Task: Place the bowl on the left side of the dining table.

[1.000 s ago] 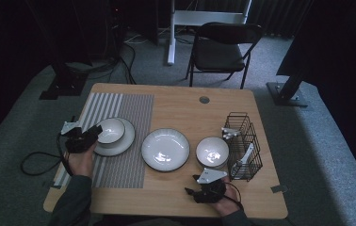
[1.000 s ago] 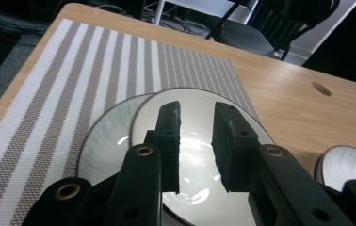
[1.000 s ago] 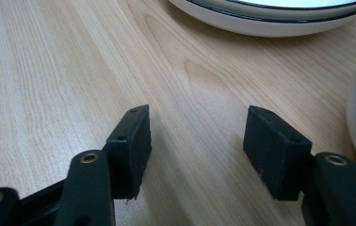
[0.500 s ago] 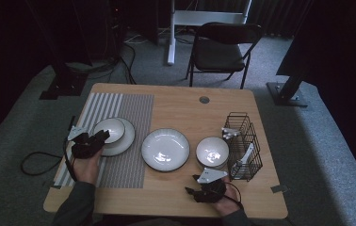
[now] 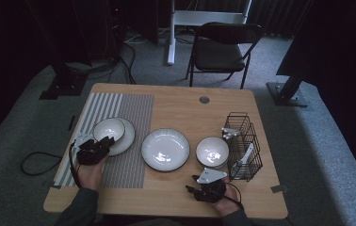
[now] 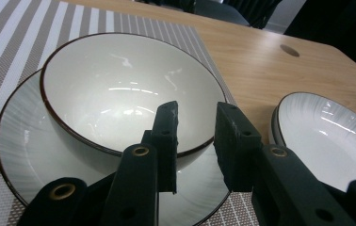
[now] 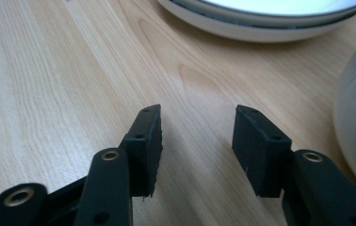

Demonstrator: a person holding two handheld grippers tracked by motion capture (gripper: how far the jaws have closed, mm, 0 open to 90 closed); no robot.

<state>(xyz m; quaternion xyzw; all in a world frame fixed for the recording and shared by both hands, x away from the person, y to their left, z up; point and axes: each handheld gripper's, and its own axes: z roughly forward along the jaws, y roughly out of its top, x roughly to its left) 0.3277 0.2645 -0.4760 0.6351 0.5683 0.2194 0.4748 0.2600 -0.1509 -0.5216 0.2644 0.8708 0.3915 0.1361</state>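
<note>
Bowl: we are judging the glossy white dark-rimmed ceramic bowl (image 6: 119, 89) fragile, slippery; pinching its near rim.
Left tongs (image 6: 195, 127): partly open, straddling that rim.
Right tongs (image 7: 197, 141): partly open, empty.

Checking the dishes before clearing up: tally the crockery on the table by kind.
Bowls: 2, one on the mat's plate, one by the wire rack
Plates: 2, one under the left bowl, one mid-table
Total: 4
</note>
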